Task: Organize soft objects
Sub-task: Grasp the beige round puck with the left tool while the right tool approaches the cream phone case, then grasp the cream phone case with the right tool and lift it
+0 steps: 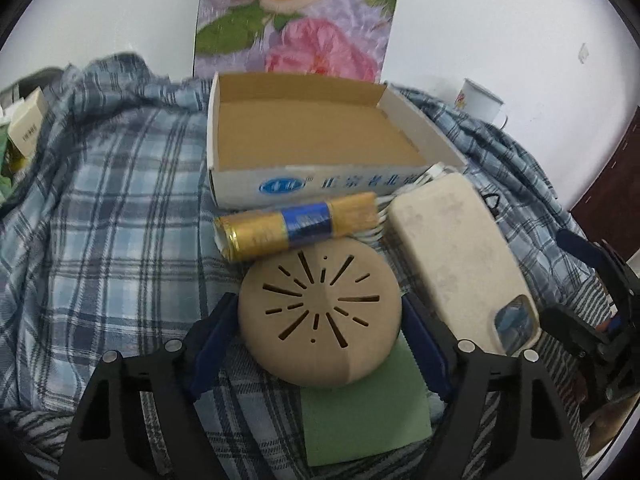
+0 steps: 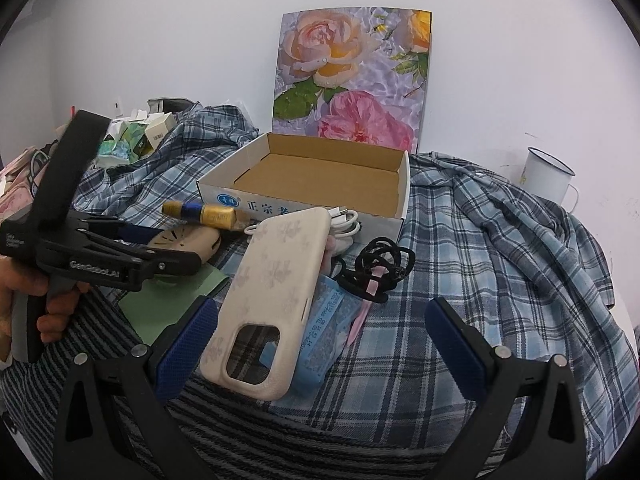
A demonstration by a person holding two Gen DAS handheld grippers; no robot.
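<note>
A round tan disc [image 1: 320,316] with cut slits lies on a green sheet [image 1: 360,412]. My left gripper [image 1: 319,320] is shut on it, one blue pad against each side. In the right wrist view the disc [image 2: 188,240] shows partly behind the left gripper [image 2: 176,258], which a hand [image 2: 24,300] holds. My right gripper [image 2: 324,340] is open, and the lower end of a cream phone case [image 2: 272,292] lies between its fingers, untouched. A gold and blue roll [image 1: 296,228] lies just beyond the disc, in front of an open cardboard box [image 1: 320,136].
A white cable [image 2: 344,220], black hair ties [image 2: 380,264] and a blue packet [image 2: 328,320] lie by the phone case on plaid cloth [image 2: 480,260]. A white mug [image 2: 548,180] stands at the right. A floral board [image 2: 352,76] leans behind the box, and small boxes [image 2: 152,132] crowd the far left.
</note>
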